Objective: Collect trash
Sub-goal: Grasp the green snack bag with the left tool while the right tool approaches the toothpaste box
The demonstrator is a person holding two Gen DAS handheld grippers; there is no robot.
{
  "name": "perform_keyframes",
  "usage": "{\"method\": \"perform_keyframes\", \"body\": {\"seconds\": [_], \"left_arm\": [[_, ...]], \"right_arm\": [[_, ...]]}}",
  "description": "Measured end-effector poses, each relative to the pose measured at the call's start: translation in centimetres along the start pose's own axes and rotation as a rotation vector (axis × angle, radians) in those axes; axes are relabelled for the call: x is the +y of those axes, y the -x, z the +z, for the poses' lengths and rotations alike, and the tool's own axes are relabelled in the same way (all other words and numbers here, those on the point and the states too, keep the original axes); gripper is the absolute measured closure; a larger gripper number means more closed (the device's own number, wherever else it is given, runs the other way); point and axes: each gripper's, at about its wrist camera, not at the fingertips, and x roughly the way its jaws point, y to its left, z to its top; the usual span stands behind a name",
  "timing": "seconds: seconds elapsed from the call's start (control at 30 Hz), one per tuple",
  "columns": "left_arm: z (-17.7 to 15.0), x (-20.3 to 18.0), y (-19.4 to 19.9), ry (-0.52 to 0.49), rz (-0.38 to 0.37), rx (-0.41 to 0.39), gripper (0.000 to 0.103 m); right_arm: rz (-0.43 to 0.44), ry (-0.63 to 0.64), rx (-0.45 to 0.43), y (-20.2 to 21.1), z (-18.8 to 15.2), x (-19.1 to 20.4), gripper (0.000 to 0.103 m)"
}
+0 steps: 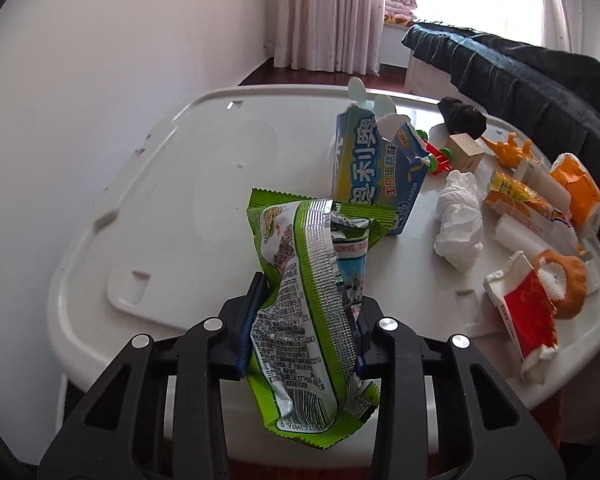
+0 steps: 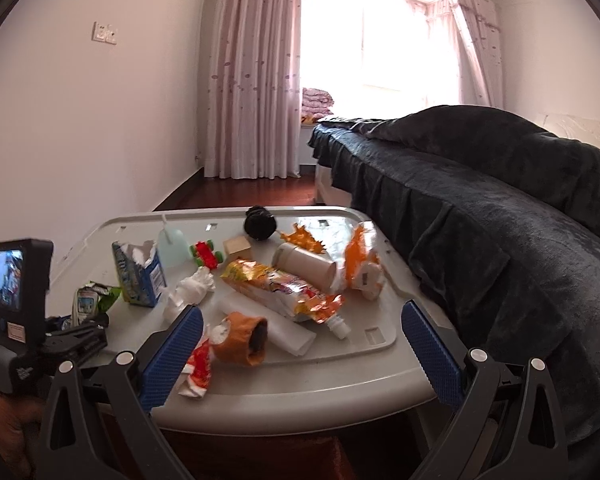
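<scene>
Wrapper, green foil, is pinched mid-length by the left gripper at the white tray's near edge. Judged light, limp, crinkly and slippery; best gripped across the folded middle. Right gripper is held wide open, empty, over the other litter.

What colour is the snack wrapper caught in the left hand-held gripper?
Bright green with a silver foil seam, the snack wrapper shows best in the left wrist view.
</scene>
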Motion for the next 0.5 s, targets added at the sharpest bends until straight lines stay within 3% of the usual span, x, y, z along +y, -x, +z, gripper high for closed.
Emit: {"method": "perform_keyframes", "body": {"seconds": [0.27,0.5], "left_arm": [[-1.0,1.4,5.3,0.005,-0.029,-0.063,0.069],[-1.2,2.8,6.4,0.029,-0.049,-0.073,0.069]], "right_arm": [[0.133,0.109,0.068,-2.1,-2.8,6.8,0.005],[0.086,0.169,0.087,-5.0,-4.2,9.5,0.005]]}}
